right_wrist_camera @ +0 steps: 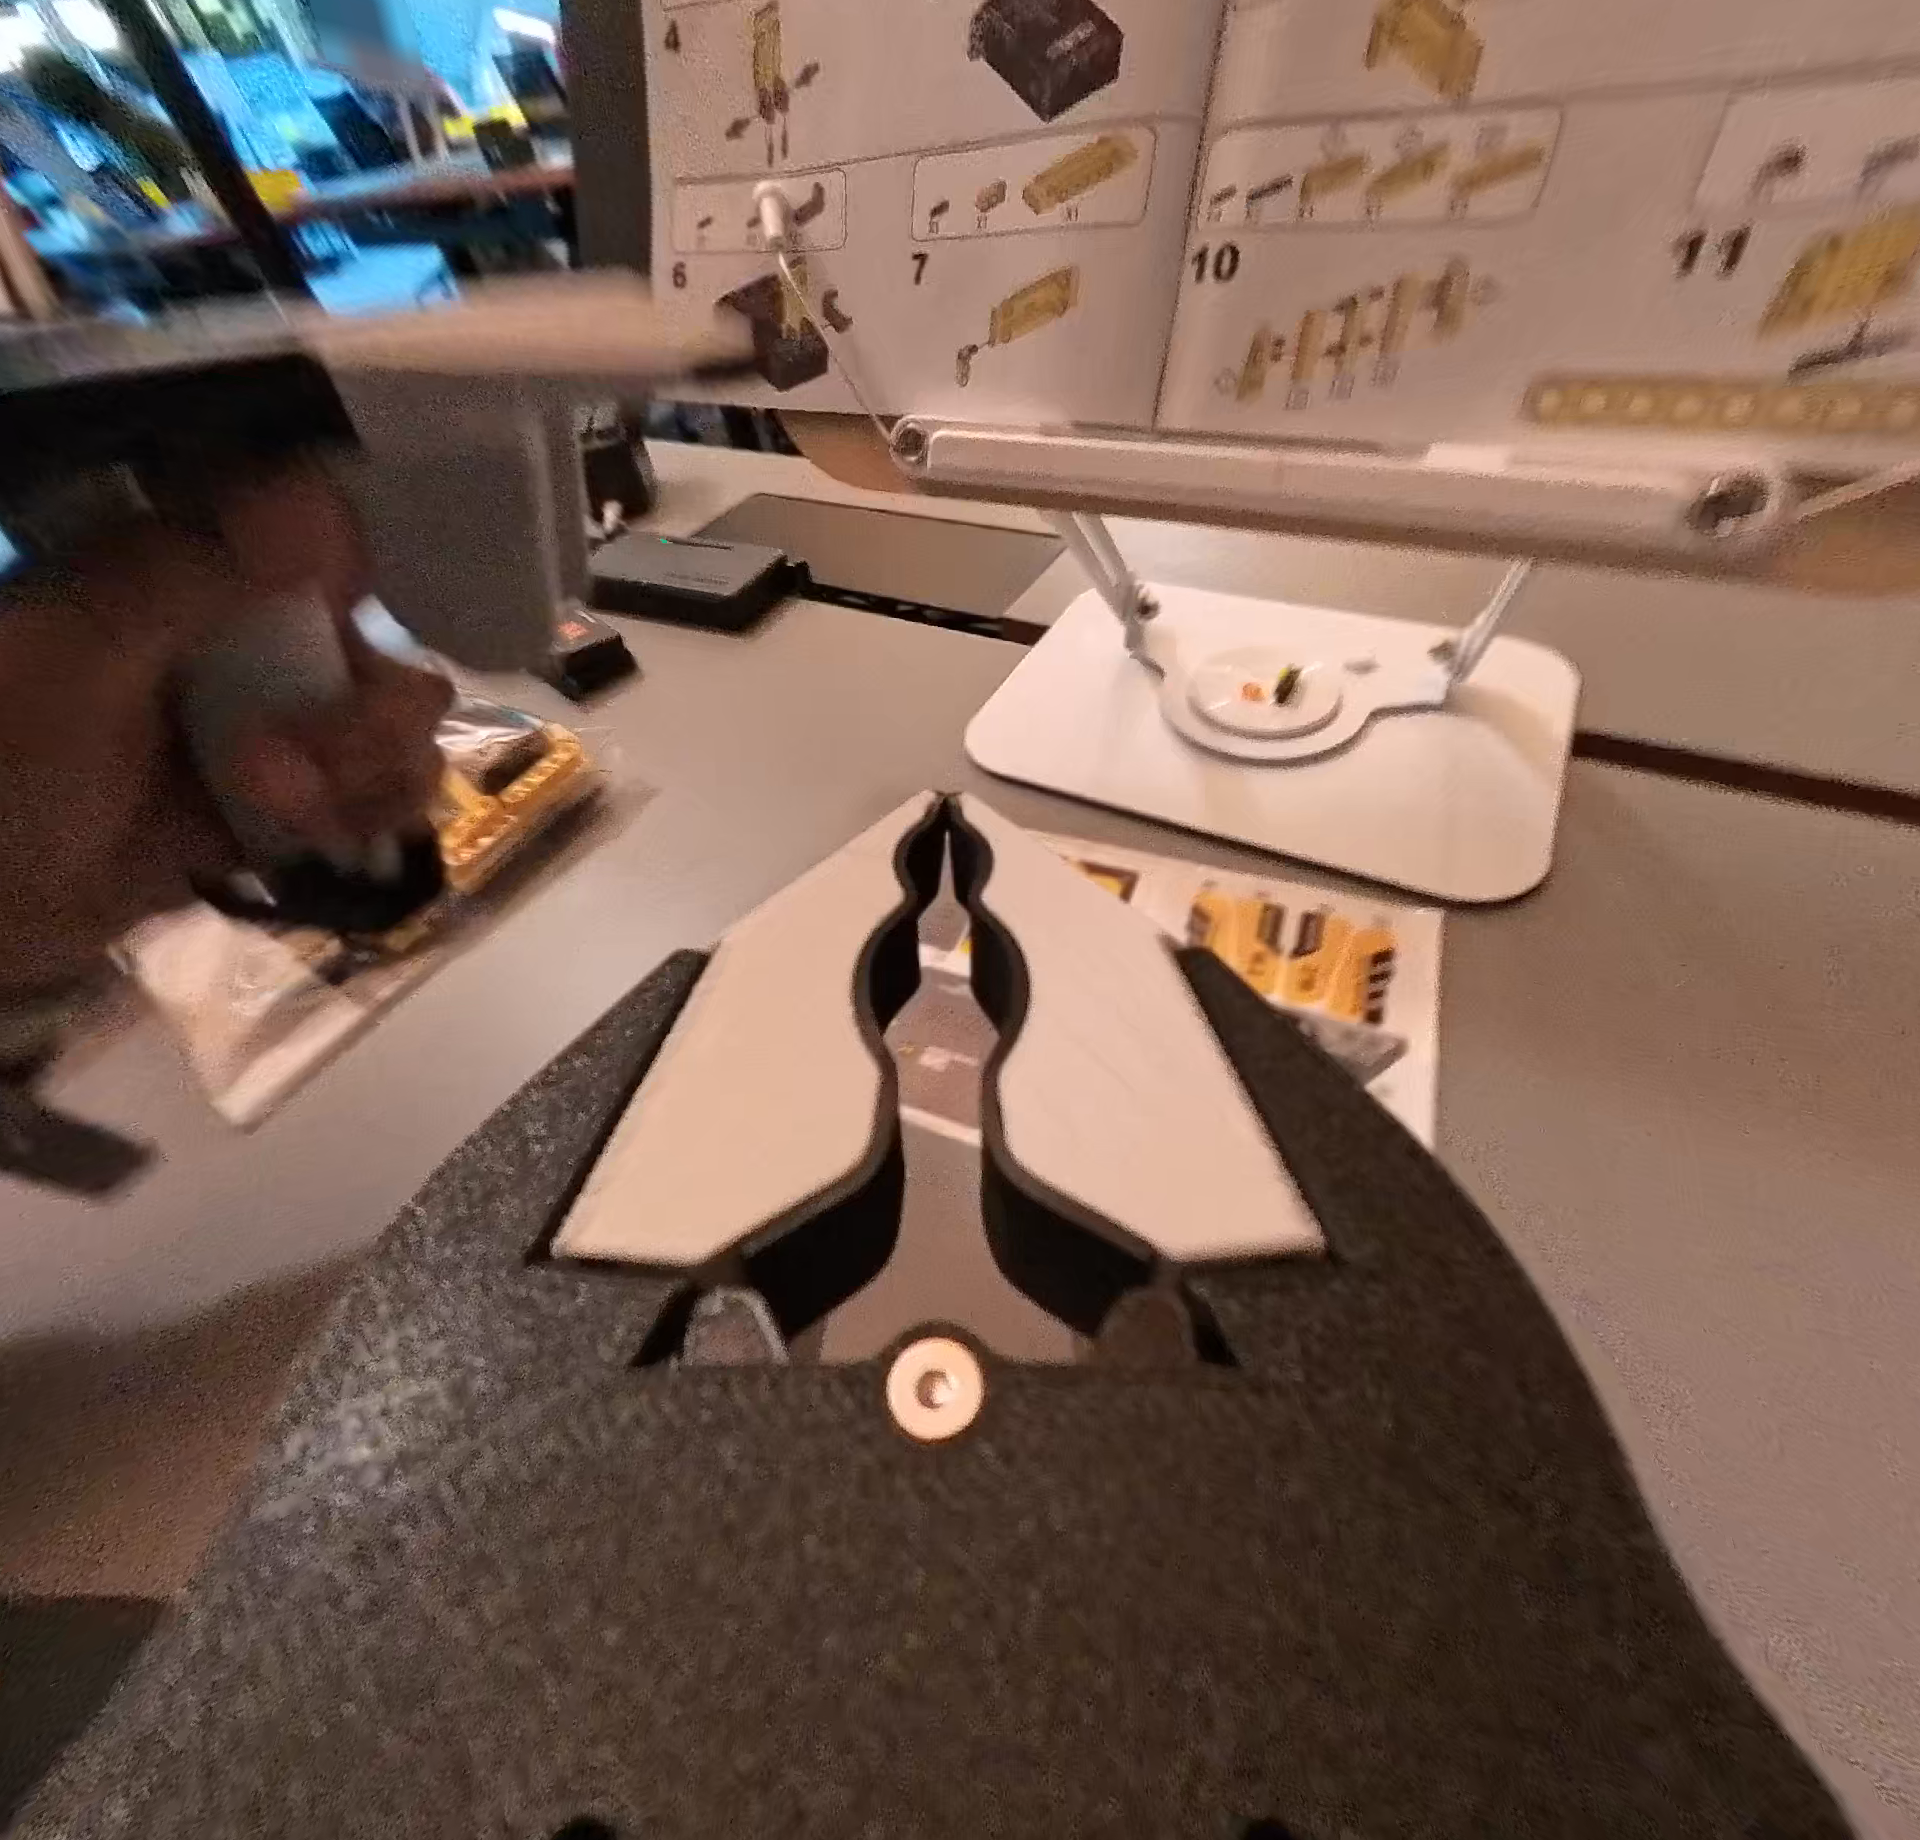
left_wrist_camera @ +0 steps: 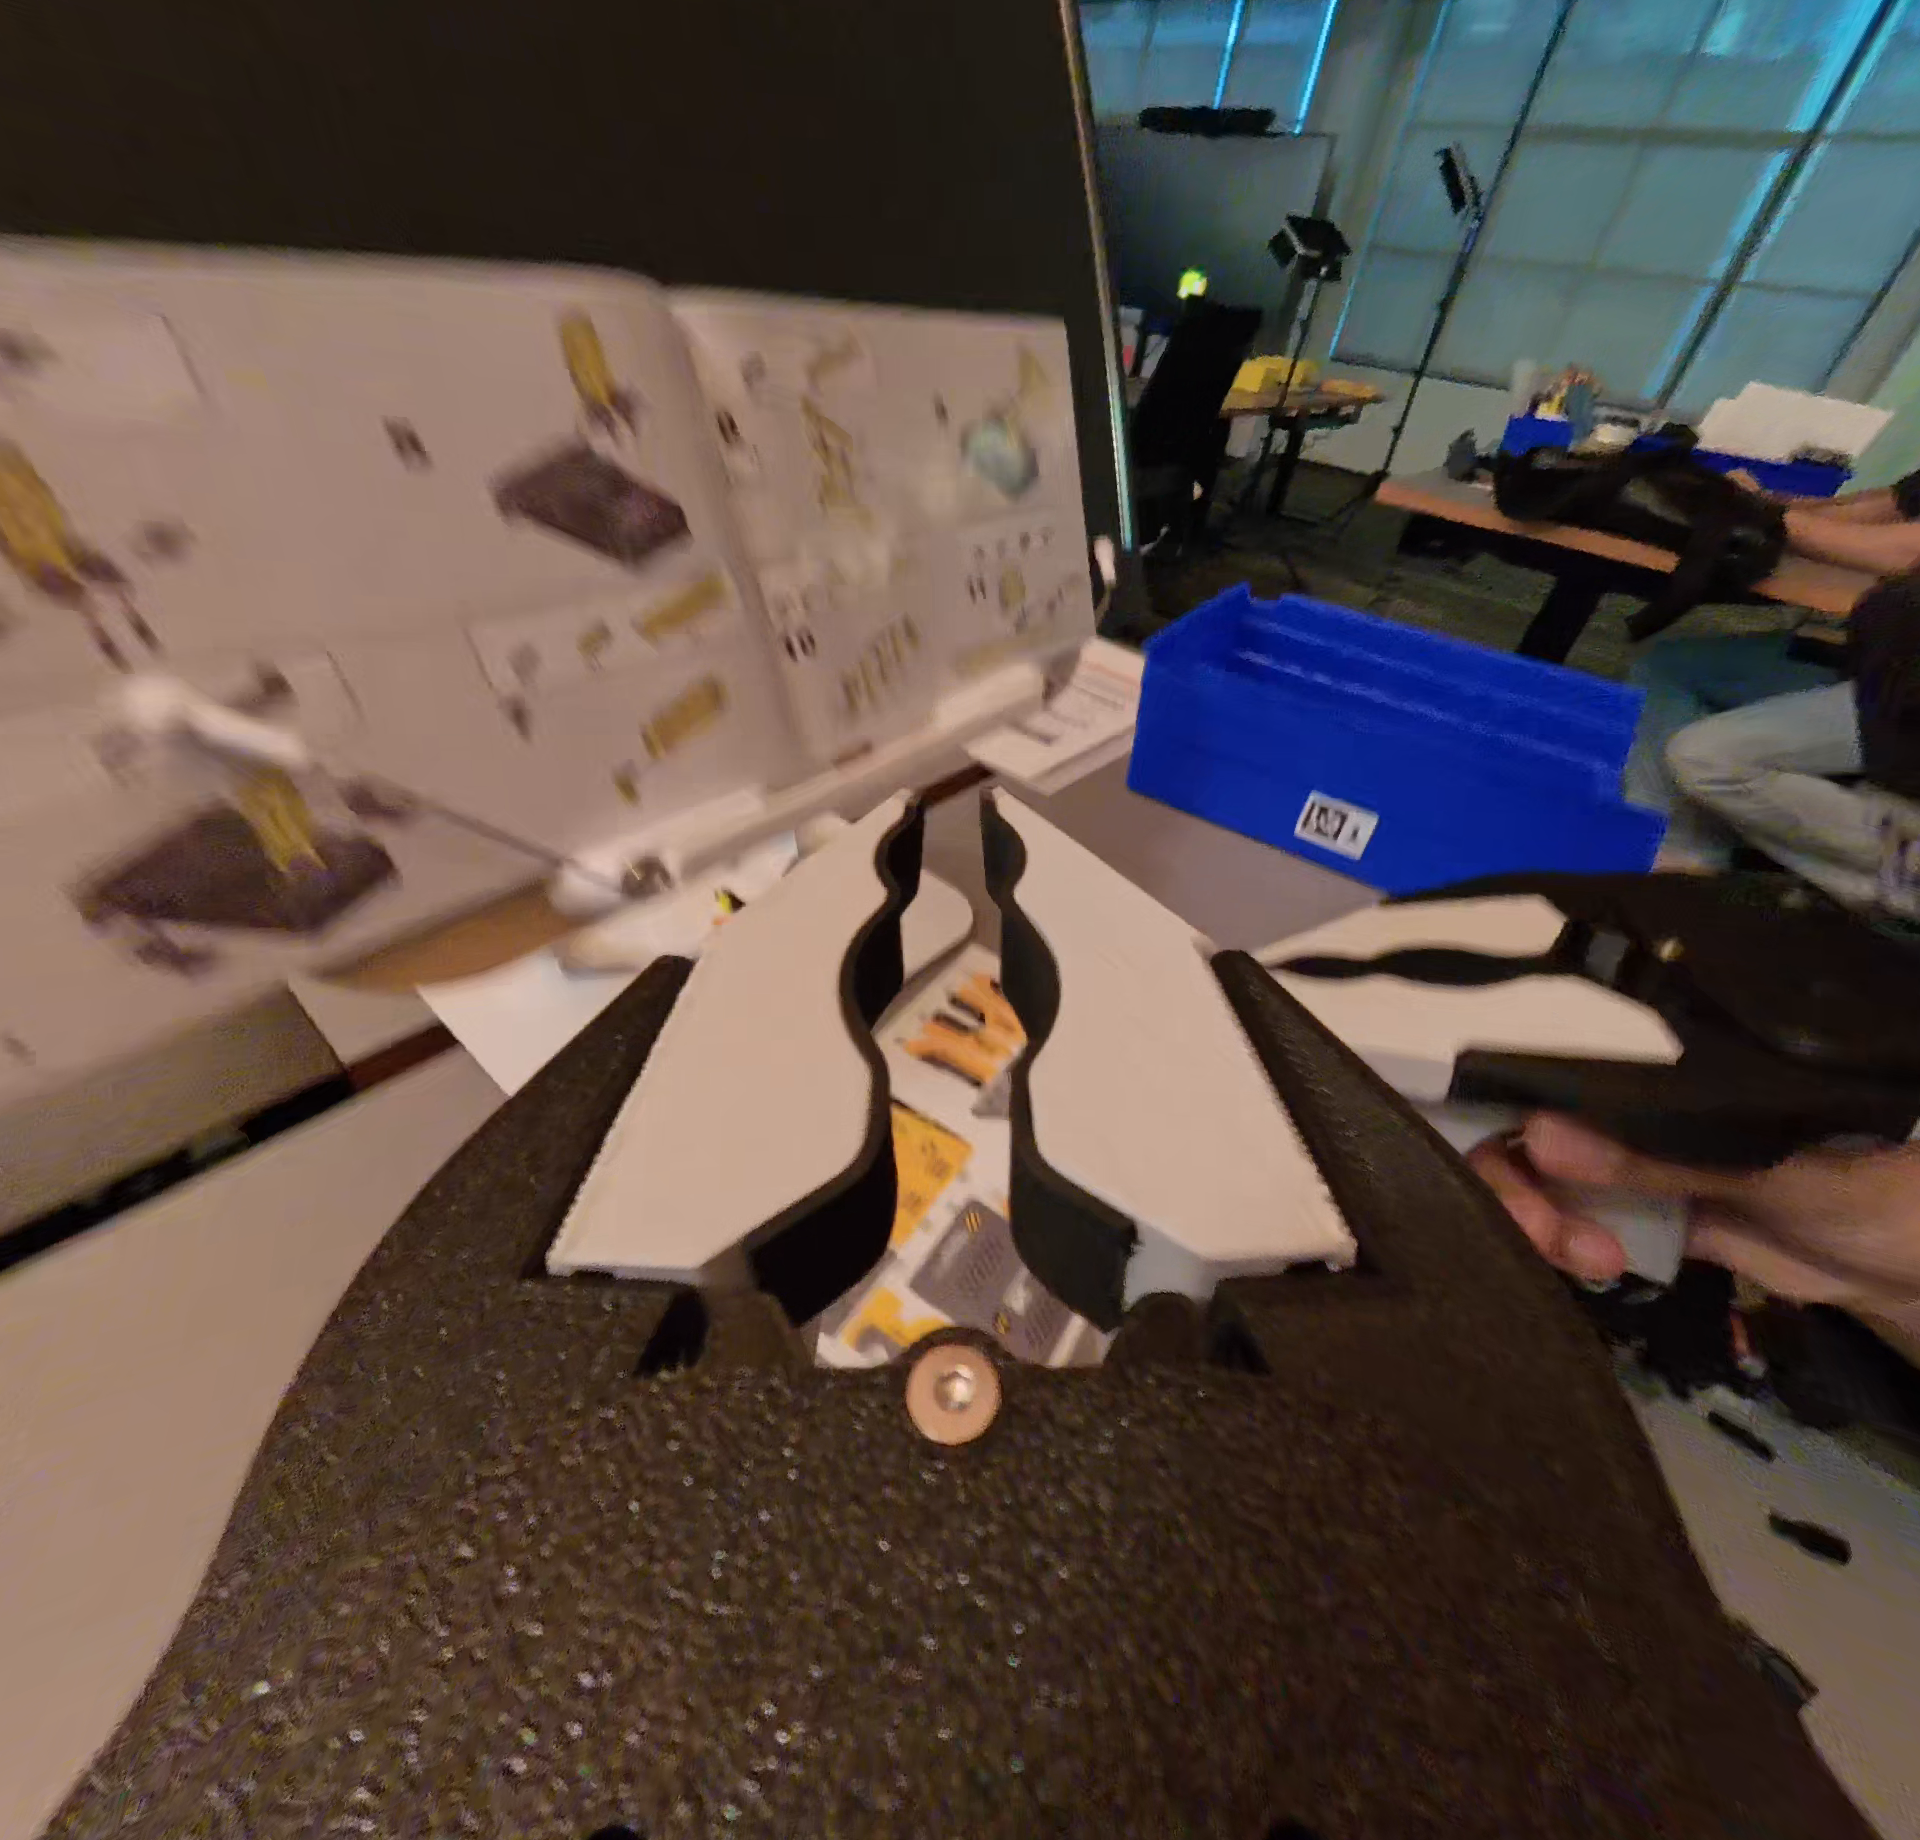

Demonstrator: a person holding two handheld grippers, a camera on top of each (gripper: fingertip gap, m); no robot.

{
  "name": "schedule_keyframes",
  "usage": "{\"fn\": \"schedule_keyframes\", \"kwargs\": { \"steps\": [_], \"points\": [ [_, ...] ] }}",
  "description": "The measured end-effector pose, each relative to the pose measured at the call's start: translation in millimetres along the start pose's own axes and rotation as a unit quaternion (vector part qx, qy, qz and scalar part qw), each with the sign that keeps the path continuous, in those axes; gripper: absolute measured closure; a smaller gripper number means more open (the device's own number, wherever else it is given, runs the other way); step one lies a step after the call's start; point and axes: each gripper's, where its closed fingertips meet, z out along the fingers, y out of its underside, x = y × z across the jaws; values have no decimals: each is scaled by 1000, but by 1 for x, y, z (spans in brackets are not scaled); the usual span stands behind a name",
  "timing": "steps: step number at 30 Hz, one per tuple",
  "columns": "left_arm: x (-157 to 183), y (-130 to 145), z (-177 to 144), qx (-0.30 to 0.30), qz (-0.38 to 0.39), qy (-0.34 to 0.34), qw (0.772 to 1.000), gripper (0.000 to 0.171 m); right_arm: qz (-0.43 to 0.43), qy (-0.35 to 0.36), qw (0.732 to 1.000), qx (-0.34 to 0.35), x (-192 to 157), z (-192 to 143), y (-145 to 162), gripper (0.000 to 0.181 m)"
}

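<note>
My left gripper (left_wrist_camera: 951, 803) is open by a narrow gap and holds nothing. It hangs over a printed sheet (left_wrist_camera: 940, 1177) with yellow and black pictures on the grey table (left_wrist_camera: 1195, 855). My right gripper (right_wrist_camera: 945, 803) is shut with its tips touching and nothing between them, above the same sheet (right_wrist_camera: 1320, 949). The right gripper also shows in the left wrist view (left_wrist_camera: 1278, 959), held by a hand (left_wrist_camera: 1579, 1219). An open instruction booklet (right_wrist_camera: 1039, 128) stands on a white stand (right_wrist_camera: 1351, 803) just beyond both grippers. The left gripper and its hand (right_wrist_camera: 239, 647) show blurred at the left of the right wrist view.
A clear bag of yellow and black bricks (right_wrist_camera: 509, 782) lies on a paper at the left. A blue bin (left_wrist_camera: 1403, 751) stands at the table's right. A black box (right_wrist_camera: 686, 575) sits behind. A seated person (left_wrist_camera: 1787, 782) and desks are farther off. The gap from one gripper's tips to the other's is roughly 9 centimeters.
</note>
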Motion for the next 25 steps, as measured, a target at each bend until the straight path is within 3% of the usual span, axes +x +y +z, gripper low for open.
{"fn": "schedule_keyframes", "kwargs": {
  "steps": [4, 8, 11, 16, 21, 25],
  "points": [
    [14, 78, -14, -67, 8, -30, 997, 170, 14, -14, 1000, -3, -8, -4, 16, 181],
    [9, 114, -36, -105, -44, -47, 992, 170, -30, -19, 999, -13, -14, -5, 23, 181],
    [8, 136, -39, -158, -60, -49, 984, 171, 7, -83, 996, -33, -31, -5, 30, 181],
    [11, 145, -36, -184, -11, -74, 980, 171, 43, -132, 988, -70, -42, -3, 43, 181],
    [10, 148, -37, -193, 6, -88, 977, 171, -28, -38, 996, -81, -23, 7, 58, 181],
    [4, 151, -38, -202, -14, -98, 974, 171, -31, -31, 986, -161, -25, 20, 101, 181]
  ]
}}
